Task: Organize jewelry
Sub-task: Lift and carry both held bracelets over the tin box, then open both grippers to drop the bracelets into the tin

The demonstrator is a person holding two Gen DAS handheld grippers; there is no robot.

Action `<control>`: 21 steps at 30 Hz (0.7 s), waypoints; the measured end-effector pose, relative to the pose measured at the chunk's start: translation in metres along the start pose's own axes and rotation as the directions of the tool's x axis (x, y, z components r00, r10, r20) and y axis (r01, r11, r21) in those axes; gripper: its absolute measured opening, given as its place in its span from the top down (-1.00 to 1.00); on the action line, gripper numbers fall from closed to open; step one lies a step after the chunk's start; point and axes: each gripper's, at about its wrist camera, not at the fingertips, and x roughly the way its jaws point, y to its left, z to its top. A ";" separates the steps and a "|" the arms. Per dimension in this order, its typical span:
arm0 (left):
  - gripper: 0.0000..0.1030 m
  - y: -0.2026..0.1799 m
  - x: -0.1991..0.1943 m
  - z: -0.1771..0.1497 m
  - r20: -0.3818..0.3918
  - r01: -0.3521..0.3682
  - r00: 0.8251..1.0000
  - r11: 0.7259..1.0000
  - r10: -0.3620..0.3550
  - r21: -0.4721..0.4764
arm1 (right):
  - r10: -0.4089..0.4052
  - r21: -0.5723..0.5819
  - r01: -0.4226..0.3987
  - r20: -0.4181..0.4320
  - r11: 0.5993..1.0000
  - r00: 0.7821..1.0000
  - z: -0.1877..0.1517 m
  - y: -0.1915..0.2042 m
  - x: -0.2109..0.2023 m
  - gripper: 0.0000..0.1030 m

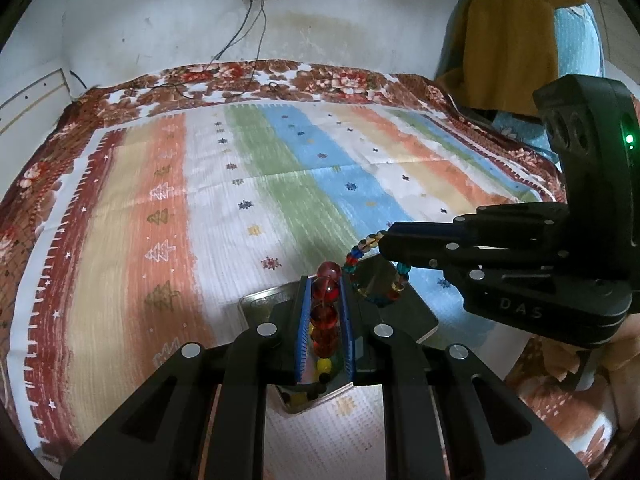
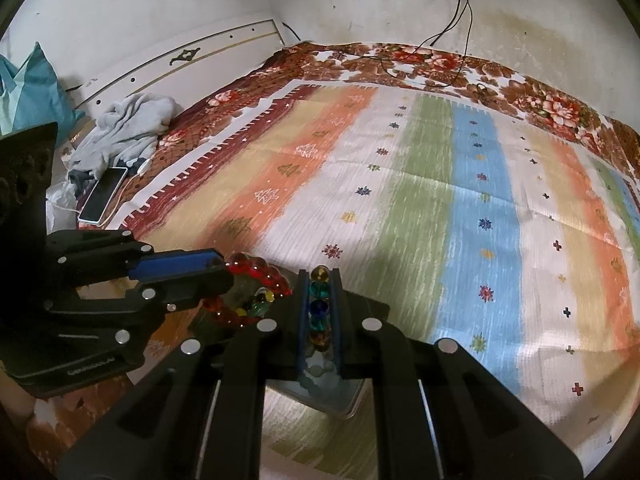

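Observation:
My left gripper (image 1: 326, 280) is shut on a bracelet of large red beads (image 1: 325, 312), clamped between its blue pads. Seen from the right wrist, that red bracelet (image 2: 260, 272) hangs from the left gripper (image 2: 224, 266) at the left. My right gripper (image 2: 320, 276) is shut on a multicoloured bead bracelet (image 2: 320, 310) of teal, blue and amber beads. In the left wrist view the right gripper (image 1: 384, 240) comes in from the right with that multicoloured bracelet (image 1: 362, 254) looping below it. Both bracelets hang over a shiny metal tray (image 1: 260, 300) lying on the striped cloth.
A striped cloth (image 2: 440, 200) covers a bed with a floral blanket (image 2: 440, 60). A phone (image 2: 103, 195) and crumpled grey clothes (image 2: 128, 128) lie at the left edge. Cables (image 1: 240, 40) run down from a wall socket. A person in a mustard garment (image 1: 512, 40) stands at the right.

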 end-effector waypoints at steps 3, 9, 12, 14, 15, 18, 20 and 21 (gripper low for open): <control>0.74 -0.002 0.001 -0.003 -0.005 -0.006 1.000 1.000 0.006 0.006 | -0.002 0.006 0.002 -0.004 1.000 1.000 -0.004 0.001 0.000 0.79; 0.72 -0.002 0.000 -0.006 -0.001 -0.020 1.000 1.000 0.020 0.012 | 0.015 0.034 -0.014 -0.018 0.999 1.000 -0.011 -0.003 0.002 0.77; 0.48 0.001 -0.002 -0.008 0.009 -0.037 0.999 0.999 0.037 -0.002 | -0.002 0.049 0.002 -0.013 0.999 1.000 -0.014 -0.009 -0.001 0.70; 0.48 0.005 -0.002 -0.011 0.001 -0.049 0.999 0.999 0.049 -0.012 | -0.016 0.051 0.017 -0.007 0.999 1.000 -0.015 -0.012 -0.003 0.58; 0.47 0.007 -0.002 -0.012 -0.003 -0.053 0.999 0.998 0.053 -0.015 | -0.019 0.050 0.020 -0.006 0.999 1.000 -0.016 -0.012 -0.004 0.46; 0.25 0.009 -0.004 -0.017 -0.010 -0.060 0.998 0.998 0.060 -0.022 | -0.025 0.046 0.025 0.000 0.999 1.000 -0.019 -0.014 -0.007 0.11; 0.03 0.007 -0.005 -0.021 -0.011 -0.062 0.998 0.998 0.061 -0.012 | -0.035 0.037 0.034 0.006 0.999 0.999 -0.022 -0.013 -0.010 0.02; -0.01 0.006 -0.005 -0.022 -0.013 -0.062 0.998 0.998 0.062 -0.008 | -0.036 0.034 0.036 0.010 0.999 0.999 -0.024 -0.013 -0.011 -0.03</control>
